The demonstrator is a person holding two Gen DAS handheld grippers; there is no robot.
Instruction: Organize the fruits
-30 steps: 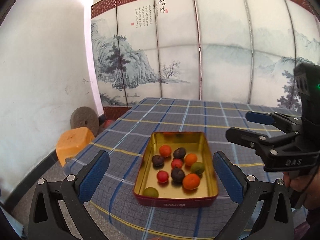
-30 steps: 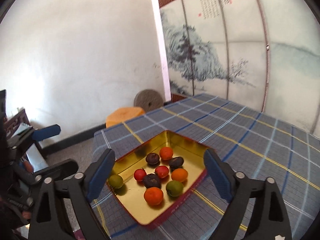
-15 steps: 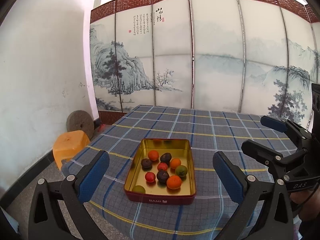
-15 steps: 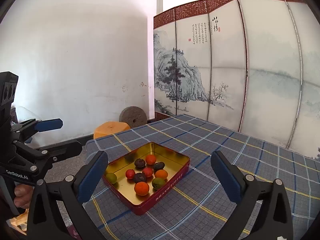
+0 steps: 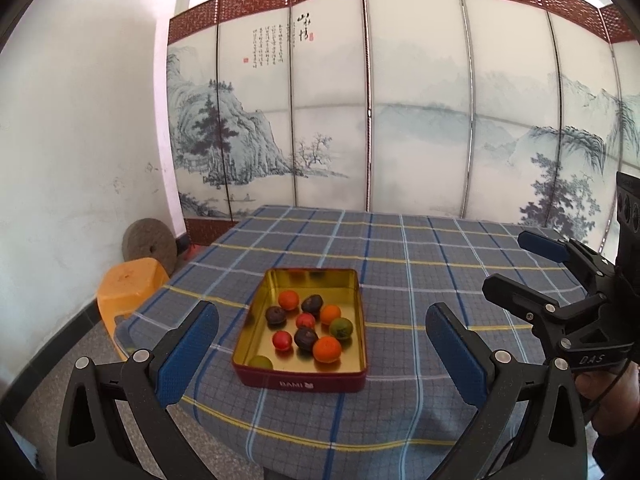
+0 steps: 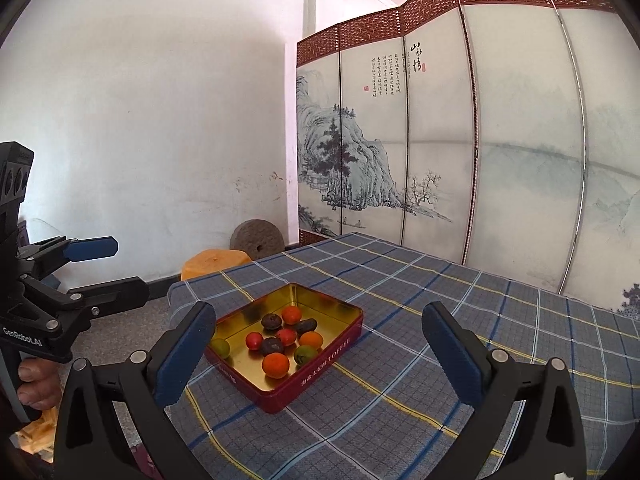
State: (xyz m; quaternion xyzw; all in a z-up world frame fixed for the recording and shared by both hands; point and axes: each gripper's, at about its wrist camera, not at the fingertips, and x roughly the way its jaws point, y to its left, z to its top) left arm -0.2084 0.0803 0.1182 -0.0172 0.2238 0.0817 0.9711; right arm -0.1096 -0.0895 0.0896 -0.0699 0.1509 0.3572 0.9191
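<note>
Fruits lie loose in a red tin (image 5: 300, 383) with a gold interior, which rests on a table covered by a blue-grey plaid cloth (image 5: 400, 280). Taking the tin as landmark: inside it, toward its far end, sit an orange fruit (image 5: 288, 299) and a dark purple one (image 5: 312, 303); a second dark fruit (image 5: 275, 315) lies by the tin's left wall. Near the tin's centre are a small red fruit (image 5: 305, 320), another orange fruit (image 5: 330, 314) and a green fruit (image 5: 341, 328) close to the right wall. Toward the tin's near end lie a second red fruit (image 5: 282, 340), a third dark fruit (image 5: 306, 338) and the largest orange fruit (image 5: 327, 349); a yellow-green fruit (image 5: 261, 361) sits alone in the near left corner.

The left gripper (image 5: 322, 354) is held short of the tin's near wall, jaws spread wide and holding nothing, with the tin seen between its blue pads (image 5: 186, 352). The right gripper (image 6: 320, 356) is held off the tin's near right corner, jaws likewise wide apart and empty; in the left wrist view it (image 5: 520, 264) appears well to the right of the tin, above the cloth. Neither gripper touches the tin or any fruit.

Beyond the tin's far end stands a folding screen (image 5: 420, 120) painted with a landscape. Left of the tin, off the table, are an orange stool (image 5: 132, 284) and a round stone disc (image 5: 149, 242) leaning at the wall.
</note>
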